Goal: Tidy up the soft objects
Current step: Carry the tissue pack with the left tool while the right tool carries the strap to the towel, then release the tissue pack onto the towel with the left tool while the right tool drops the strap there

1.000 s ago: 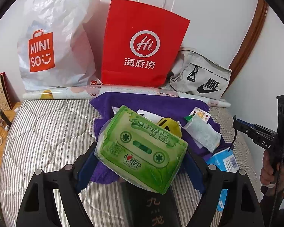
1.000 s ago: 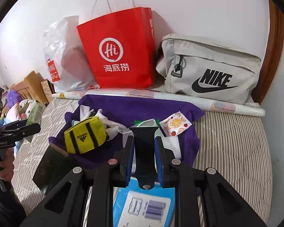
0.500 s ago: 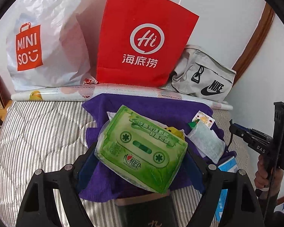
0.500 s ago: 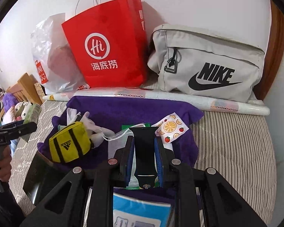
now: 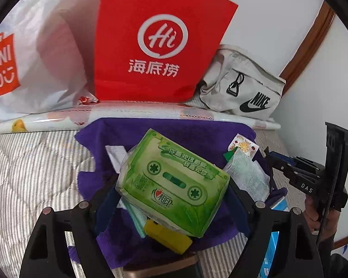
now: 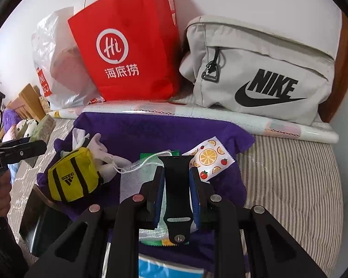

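Note:
My left gripper [image 5: 171, 185] is shut on a green tissue pack [image 5: 174, 180] with a cassette print and holds it above the purple towel [image 5: 164, 127]. On the towel [image 6: 155, 127] lie a yellow Adidas pouch [image 6: 72, 176], a white mesh pouch [image 6: 136, 176], a fruit-print sachet [image 6: 208, 157] and a pale soft toy [image 6: 97, 148]. My right gripper [image 6: 176, 176] is shut on a black strap [image 6: 176, 185] just above the mesh pouch. In the left wrist view the right gripper [image 5: 280, 164] shows at the right edge, and the yellow pouch [image 5: 167, 234] lies under the tissue pack.
A red Hi paper bag [image 5: 155, 46], a white Miniso bag [image 5: 23, 58] and a grey Nike bag [image 6: 262, 74] stand against the wall behind a rolled mat [image 6: 220, 115]. A blue-white box [image 6: 169, 268] and a dark box [image 6: 39, 224] lie at the towel's near edge. Striped mattress [image 6: 290, 173] around.
Both grippers have moved forward toward the bags at the wall. The tissue pack now hangs over the yellow pouch. The right gripper, still shut on the strap, is now over the mesh pouch.

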Demonstrator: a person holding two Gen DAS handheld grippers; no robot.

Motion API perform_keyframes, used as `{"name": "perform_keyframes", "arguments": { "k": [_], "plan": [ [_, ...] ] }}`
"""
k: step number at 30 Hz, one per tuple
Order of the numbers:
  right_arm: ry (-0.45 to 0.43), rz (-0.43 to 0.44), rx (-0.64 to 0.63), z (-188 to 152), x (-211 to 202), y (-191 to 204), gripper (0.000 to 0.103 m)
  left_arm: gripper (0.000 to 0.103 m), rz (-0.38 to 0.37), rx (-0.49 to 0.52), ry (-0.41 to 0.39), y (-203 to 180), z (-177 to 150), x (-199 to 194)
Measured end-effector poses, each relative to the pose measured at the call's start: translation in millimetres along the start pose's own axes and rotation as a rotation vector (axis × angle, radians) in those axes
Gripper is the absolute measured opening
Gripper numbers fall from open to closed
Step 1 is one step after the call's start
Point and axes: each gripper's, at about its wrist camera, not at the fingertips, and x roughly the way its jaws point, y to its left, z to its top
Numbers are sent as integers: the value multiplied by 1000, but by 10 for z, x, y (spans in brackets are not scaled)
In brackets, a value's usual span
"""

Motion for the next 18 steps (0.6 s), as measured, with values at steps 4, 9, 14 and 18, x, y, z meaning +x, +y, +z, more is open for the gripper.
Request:
{"name": "perform_keyframes", "arguments": {
  "k": [4, 9, 14, 18],
  "plan": [
    [14, -2, -4, 18, 105, -12, 21, 83, 6, -11, 29, 36, 11, 146],
    [47, -3, -7, 32, 245, -21, 21, 83, 16, -17, 67, 90, 15, 289],
    [62, 2, -9, 9, 297, -27, 22, 85, 12, -3, 96, 73, -14, 372],
    [66, 11, -1, 9, 292, -38, 23, 85, -21, 2, 88, 47, -10, 358]
  ]
}}
